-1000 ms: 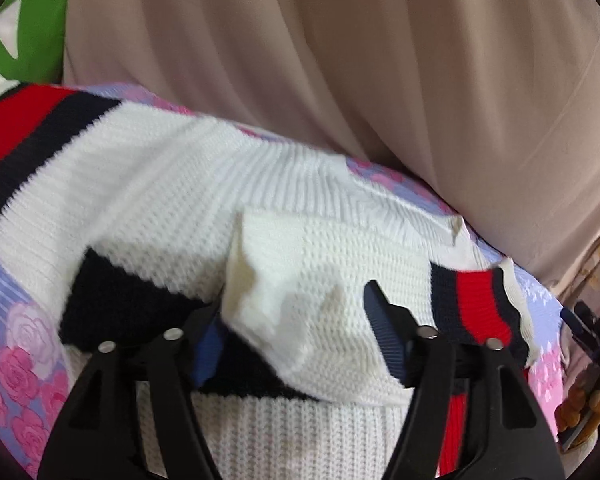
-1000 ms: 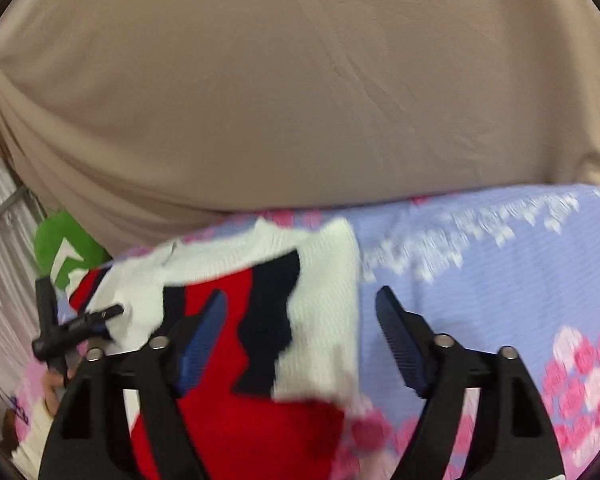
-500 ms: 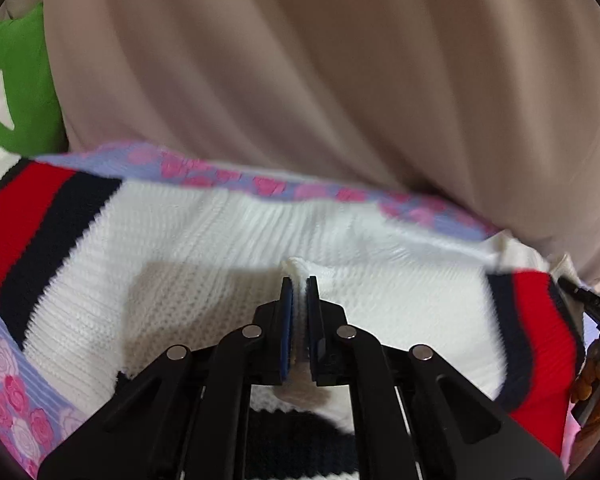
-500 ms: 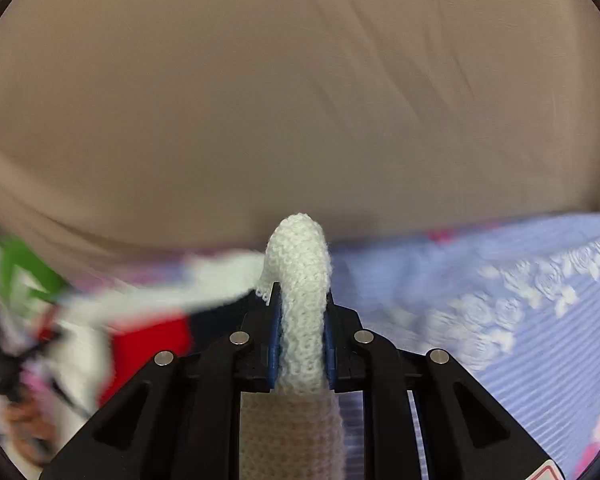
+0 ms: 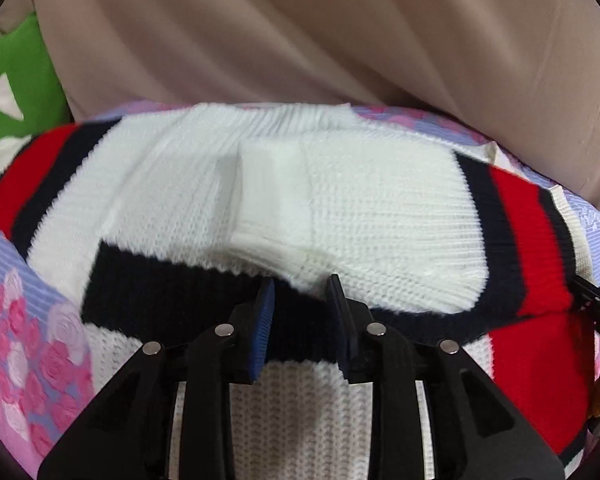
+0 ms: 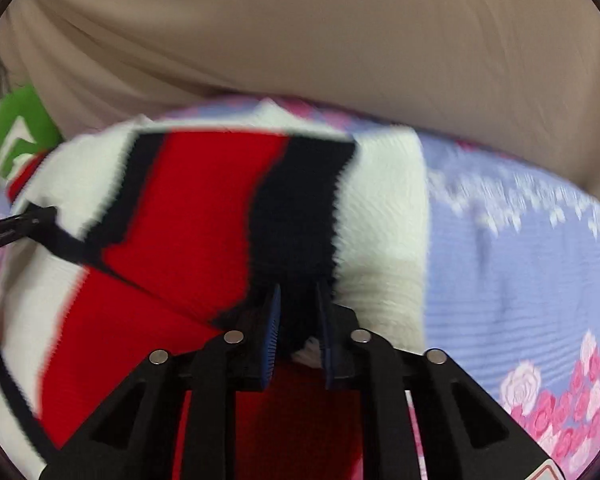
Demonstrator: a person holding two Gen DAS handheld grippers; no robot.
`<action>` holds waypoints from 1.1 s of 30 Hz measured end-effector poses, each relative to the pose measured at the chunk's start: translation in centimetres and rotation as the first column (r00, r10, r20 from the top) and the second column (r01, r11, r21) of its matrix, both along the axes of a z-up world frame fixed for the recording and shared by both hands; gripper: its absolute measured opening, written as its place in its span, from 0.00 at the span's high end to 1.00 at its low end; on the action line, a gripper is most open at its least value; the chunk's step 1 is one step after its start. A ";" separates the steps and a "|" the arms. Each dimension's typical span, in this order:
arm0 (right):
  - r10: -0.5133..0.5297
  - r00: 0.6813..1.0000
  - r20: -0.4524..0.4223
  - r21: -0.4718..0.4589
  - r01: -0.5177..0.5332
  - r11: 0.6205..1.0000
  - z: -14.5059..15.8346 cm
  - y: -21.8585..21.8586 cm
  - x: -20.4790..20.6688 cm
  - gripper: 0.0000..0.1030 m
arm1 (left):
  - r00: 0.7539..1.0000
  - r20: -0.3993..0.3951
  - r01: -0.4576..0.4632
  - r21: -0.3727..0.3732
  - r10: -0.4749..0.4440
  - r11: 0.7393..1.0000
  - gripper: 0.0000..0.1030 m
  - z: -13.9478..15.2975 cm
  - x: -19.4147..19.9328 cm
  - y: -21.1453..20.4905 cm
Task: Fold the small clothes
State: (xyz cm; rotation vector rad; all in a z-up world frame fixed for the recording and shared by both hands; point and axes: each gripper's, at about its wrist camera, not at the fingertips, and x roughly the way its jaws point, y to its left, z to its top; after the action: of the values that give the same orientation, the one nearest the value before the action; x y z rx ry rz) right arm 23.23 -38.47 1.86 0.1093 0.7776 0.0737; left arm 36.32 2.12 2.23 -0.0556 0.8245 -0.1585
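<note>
1. Knit sweater [image 5: 380, 208], white w/ red + navy stripes, lies folded on floral bedsheet [image 6: 520, 248].
2. Left gripper [image 5: 300, 300] opening, pads apart, nothing pinched.
3. Right gripper [image 6: 298, 308] closing, pinching sweater's navy band.

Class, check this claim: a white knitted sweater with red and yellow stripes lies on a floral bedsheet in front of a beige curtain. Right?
Not quite. The sweater has red and navy stripes, not yellow, as the left wrist view shows. It does lie on the floral bedsheet before the beige curtain.
</note>
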 end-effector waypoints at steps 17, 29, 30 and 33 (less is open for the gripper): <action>0.137 0.989 0.051 0.075 -0.141 0.987 1.2 6.8 -8.1 0.65 | 0.938 0.006 -0.340 -0.194 0.347 0.920 0.33 4.1 -4.9 18.5; 0.099 0.993 0.068 0.095 -0.105 0.990 0.7 5.4 -10.0 0.54 | 0.794 -0.091 -0.586 -0.382 0.602 0.715 0.34 3.4 -3.2 31.2; 0.064 0.995 0.083 0.094 -0.071 0.993 1.3 4.4 -9.8 0.53 | 0.819 -0.064 -0.552 -0.357 0.570 0.753 0.34 3.9 -3.5 29.1; -0.041 0.991 0.125 0.111 0.027 0.993 3.7 1.4 -7.2 0.43 | 0.913 0.029 -0.385 -0.269 0.407 0.883 0.33 5.8 -3.7 21.0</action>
State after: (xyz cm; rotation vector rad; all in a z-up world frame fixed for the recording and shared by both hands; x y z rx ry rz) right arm 15.99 -37.07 5.58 0.2193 0.6436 0.0895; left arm 32.64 23.16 8.02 -0.4595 0.6871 0.1207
